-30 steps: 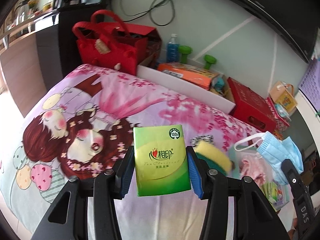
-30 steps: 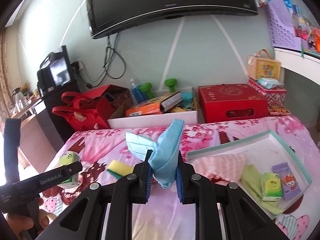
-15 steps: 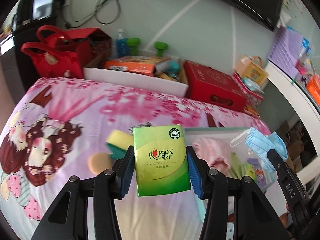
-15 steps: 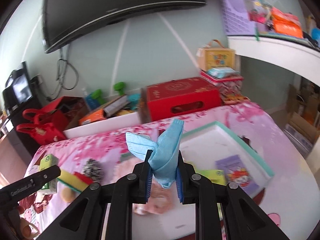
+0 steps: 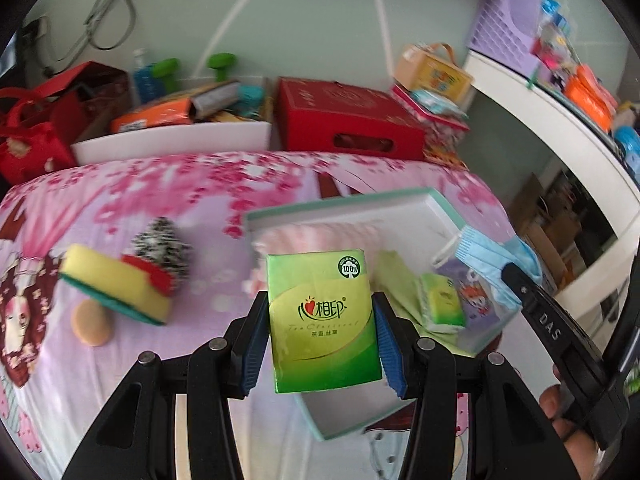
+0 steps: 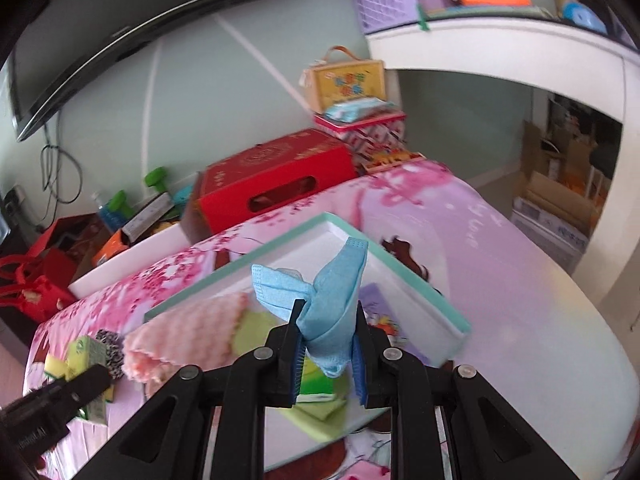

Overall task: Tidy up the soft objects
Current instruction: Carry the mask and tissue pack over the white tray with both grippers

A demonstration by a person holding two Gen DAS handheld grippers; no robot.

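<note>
My left gripper (image 5: pixel 320 340) is shut on a green tissue pack (image 5: pixel 322 320) and holds it over the near edge of the white tray with a teal rim (image 5: pixel 360 200). My right gripper (image 6: pixel 326 356) is shut on a blue face mask (image 6: pixel 328 300) above the same tray (image 6: pixel 420 292). The mask also shows in the left wrist view (image 5: pixel 488 260). In the tray lie a pink cloth (image 6: pixel 188 332), a green cloth (image 5: pixel 394 280), a small green tissue pack (image 5: pixel 442 300) and a purple pack (image 5: pixel 476 300).
On the pink bedspread (image 5: pixel 160 192) left of the tray lie a yellow sponge (image 5: pixel 112 284), a black-and-white scrubber (image 5: pixel 164 244) and a tan puff (image 5: pixel 92 320). A red box (image 5: pixel 344 120), a white bin (image 5: pixel 172 140) and red bags (image 5: pixel 36 136) stand behind. A white shelf (image 6: pixel 500 48) is at right.
Both grippers have swung right and moved over the tray, each keeping its hold. The view has shifted from the bedspread's left side to the tray.
</note>
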